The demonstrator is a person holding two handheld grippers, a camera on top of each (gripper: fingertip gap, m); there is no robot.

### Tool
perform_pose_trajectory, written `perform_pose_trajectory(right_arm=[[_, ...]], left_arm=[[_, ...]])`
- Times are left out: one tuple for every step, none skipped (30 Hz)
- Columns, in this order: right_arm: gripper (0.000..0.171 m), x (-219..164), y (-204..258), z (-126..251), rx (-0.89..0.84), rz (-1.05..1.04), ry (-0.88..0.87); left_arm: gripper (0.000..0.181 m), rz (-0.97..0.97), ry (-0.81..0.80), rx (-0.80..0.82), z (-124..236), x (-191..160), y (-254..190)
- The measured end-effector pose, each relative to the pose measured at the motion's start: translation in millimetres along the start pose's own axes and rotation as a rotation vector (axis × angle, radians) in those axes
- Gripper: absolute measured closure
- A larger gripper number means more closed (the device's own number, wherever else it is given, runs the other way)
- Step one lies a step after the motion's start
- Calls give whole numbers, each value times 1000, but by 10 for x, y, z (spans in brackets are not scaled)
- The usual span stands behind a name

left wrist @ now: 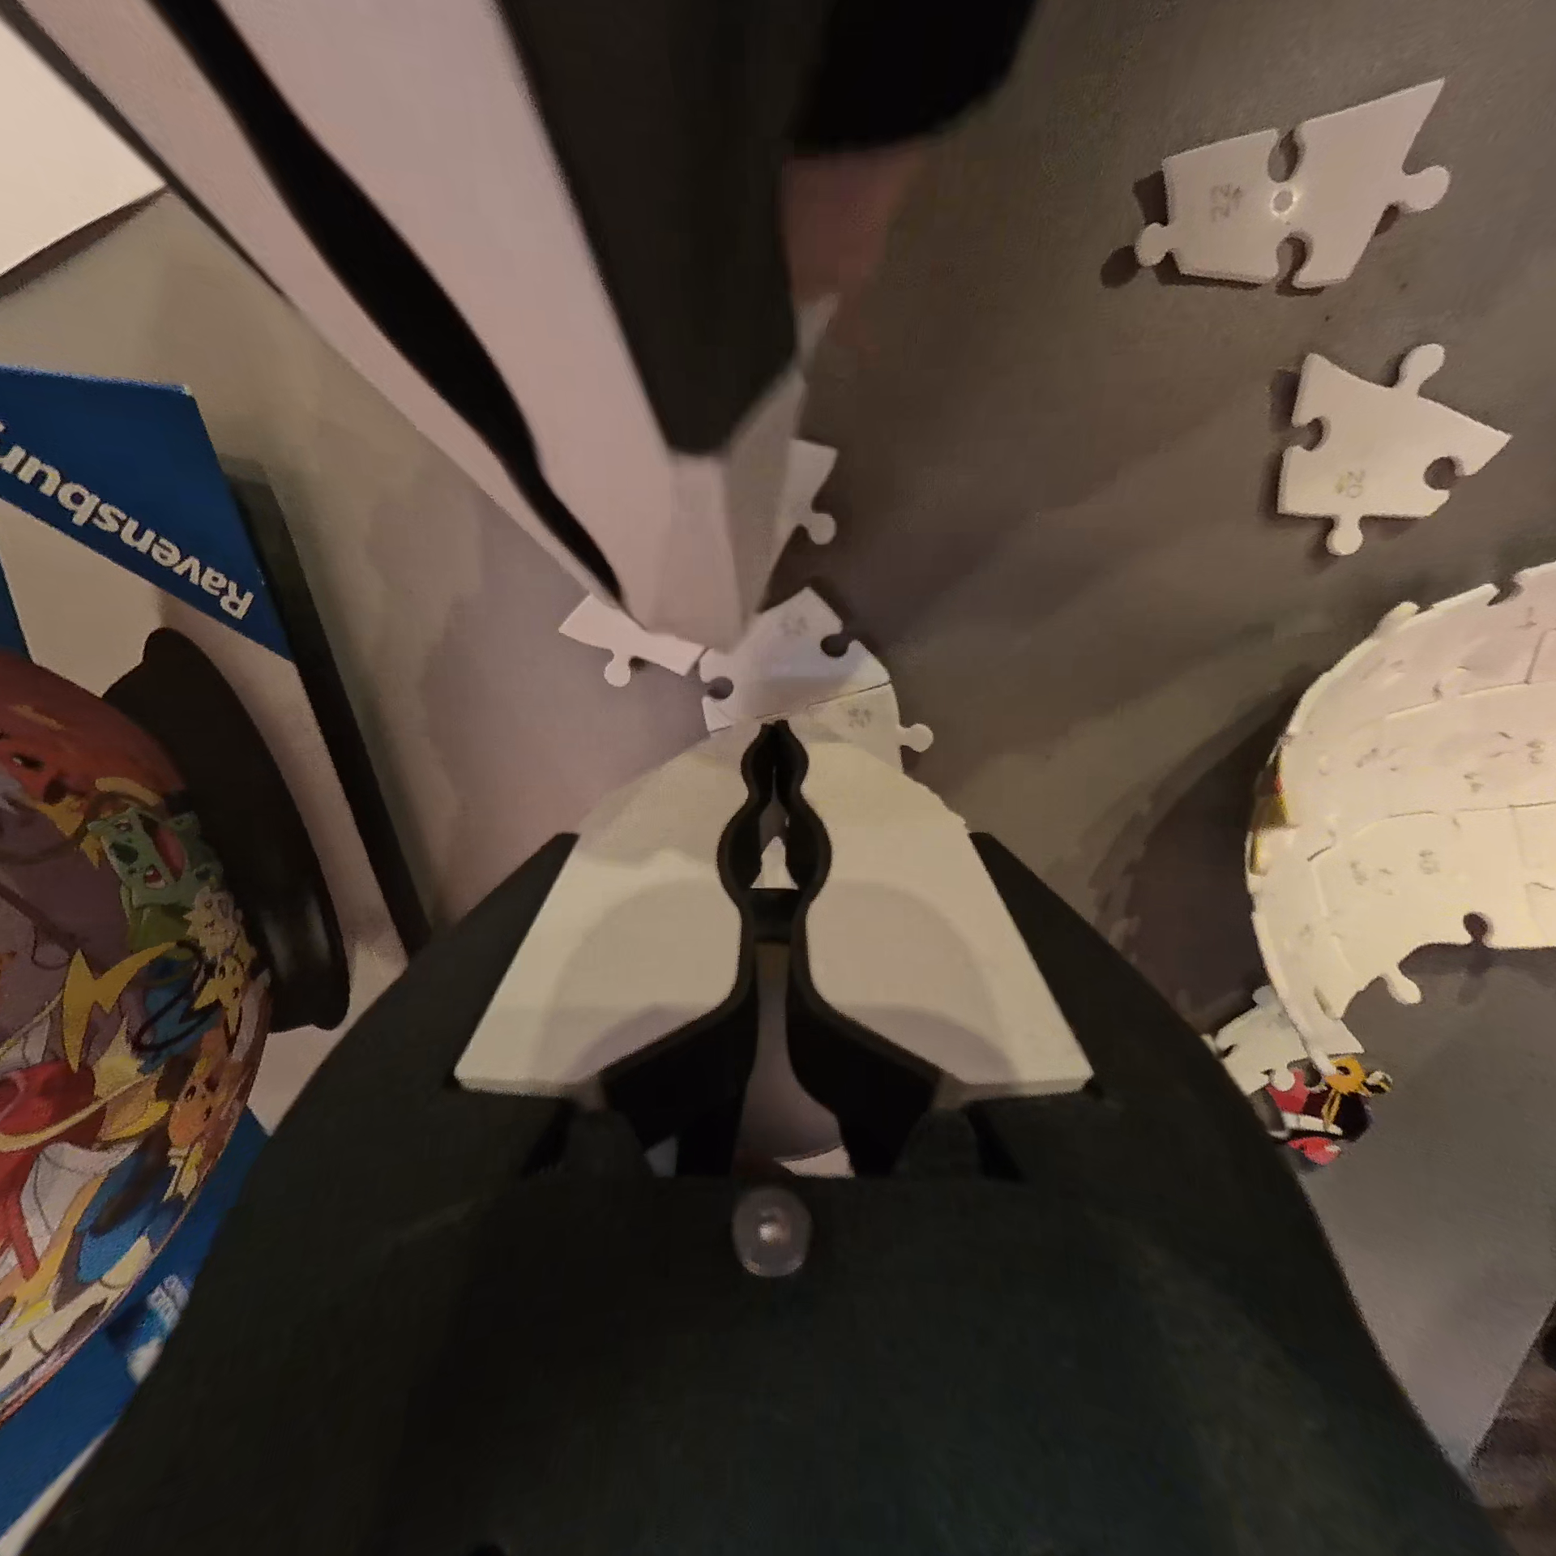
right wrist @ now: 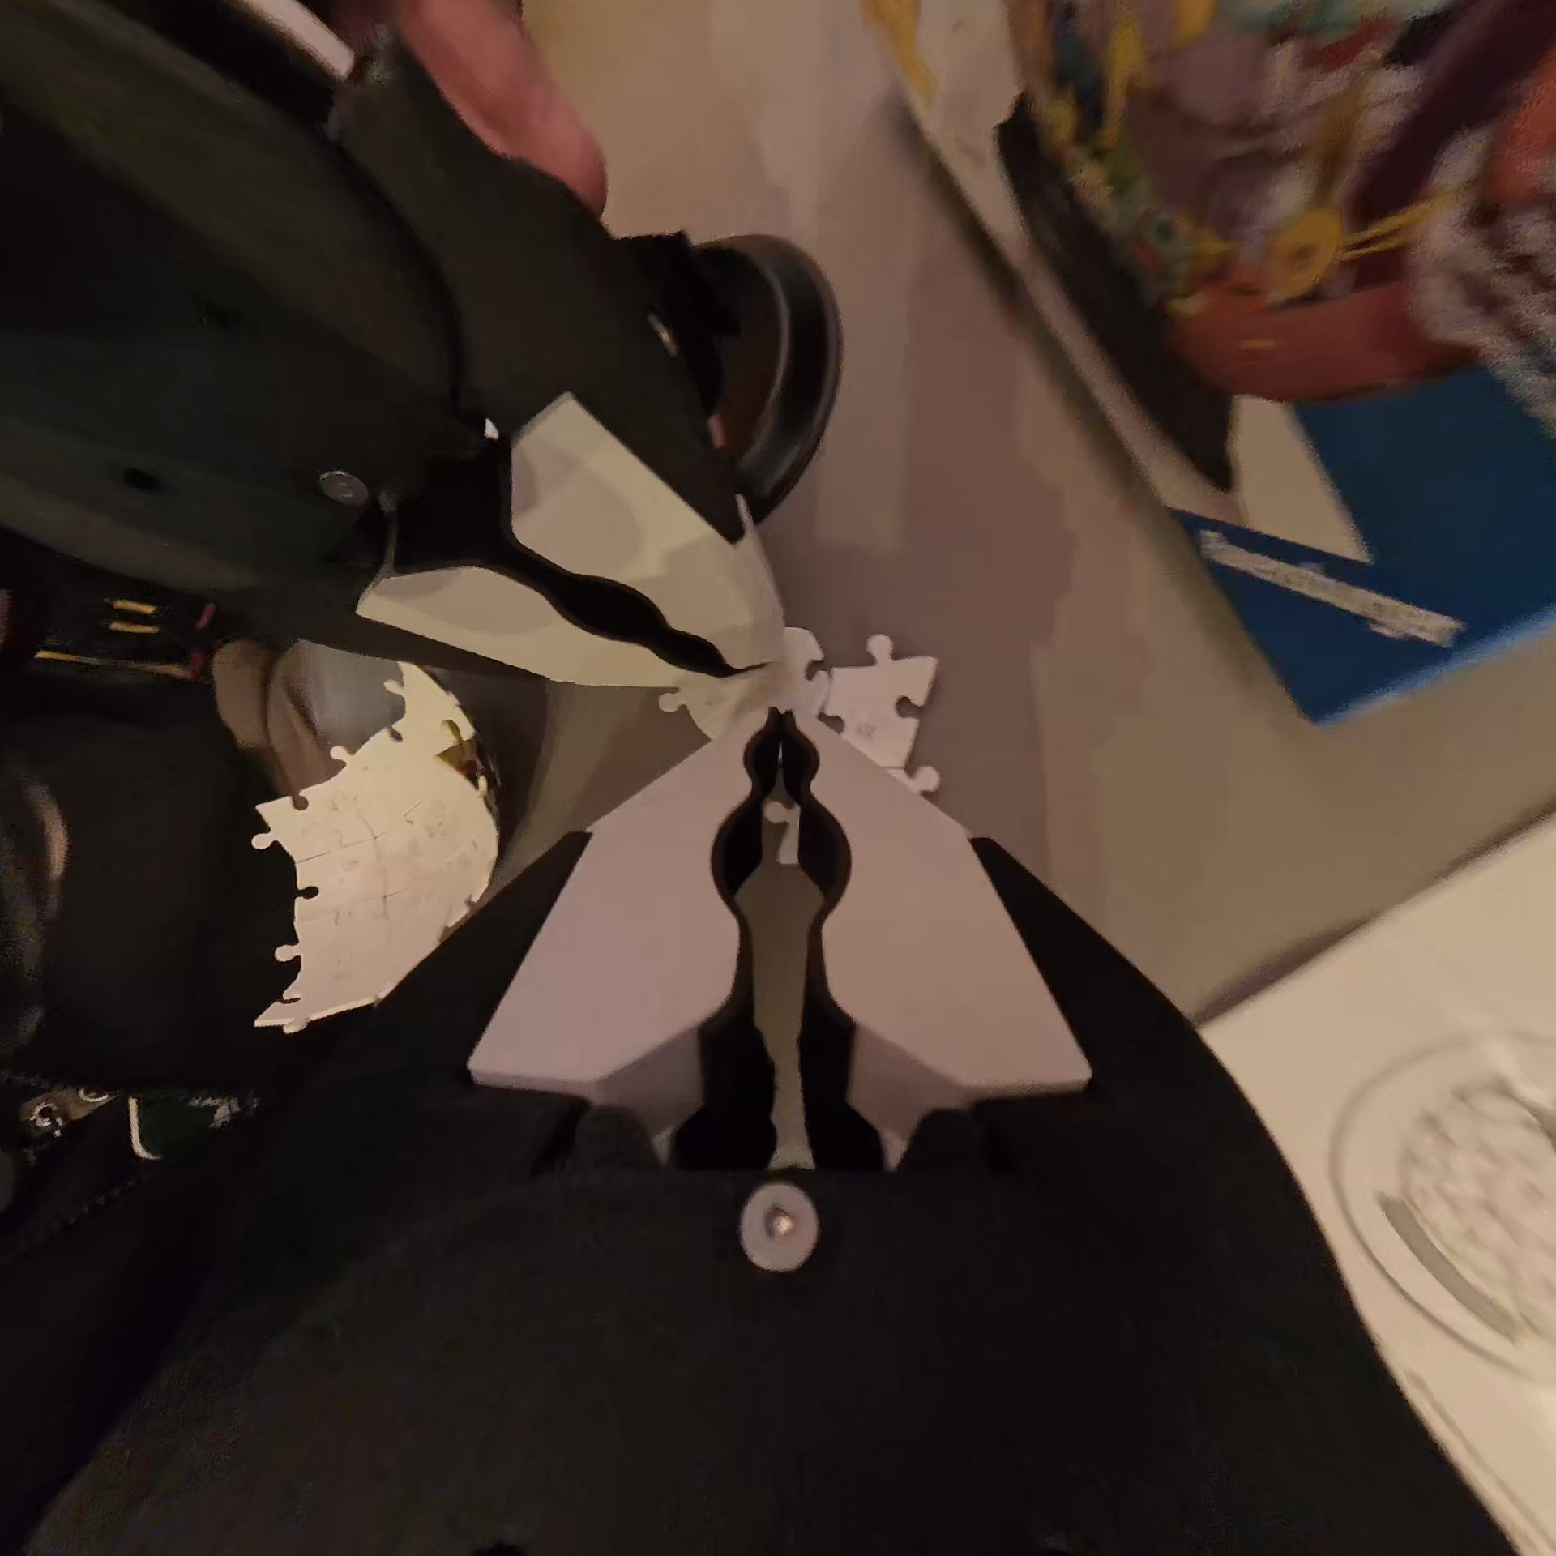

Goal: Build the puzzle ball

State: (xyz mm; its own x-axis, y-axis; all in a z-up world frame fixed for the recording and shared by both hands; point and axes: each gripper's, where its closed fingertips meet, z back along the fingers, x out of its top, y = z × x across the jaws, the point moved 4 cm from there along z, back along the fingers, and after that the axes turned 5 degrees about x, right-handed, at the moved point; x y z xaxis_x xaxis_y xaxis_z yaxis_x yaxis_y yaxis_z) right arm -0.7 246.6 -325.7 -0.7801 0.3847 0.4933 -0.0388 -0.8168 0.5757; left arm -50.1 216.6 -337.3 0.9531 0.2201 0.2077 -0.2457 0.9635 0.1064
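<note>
My left gripper [left wrist: 775, 731] is shut on a white puzzle piece [left wrist: 800, 674], held above the grey table. My right gripper [right wrist: 779, 722] is shut on another white piece [right wrist: 888, 699]. The two grippers meet tip to tip and their pieces touch. The right gripper [left wrist: 699, 640] enters the left wrist view from the top, with its piece [left wrist: 606, 636] beside the tips. The left gripper [right wrist: 745, 669] enters the right wrist view from the upper left. The half-built ball shell [left wrist: 1414, 808] lies on the table with its white inside showing; it also shows in the right wrist view [right wrist: 379, 867].
A joined pair of white pieces [left wrist: 1288, 202] and a single piece [left wrist: 1381, 455] lie face down at the far right. The blue puzzle box [left wrist: 126, 842] and a black ring stand [right wrist: 791, 370] are on the left. A white sheet [right wrist: 1431, 1179] lies at the right. My two grippers' fingertips are within a few centimetres of each other.
</note>
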Motion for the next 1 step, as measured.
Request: perform_pose_trajectory(right_arm=[[171,9,-35,71,-26,-2,-18]], left_arm=[[181,12,2,4,1,1,-2]])
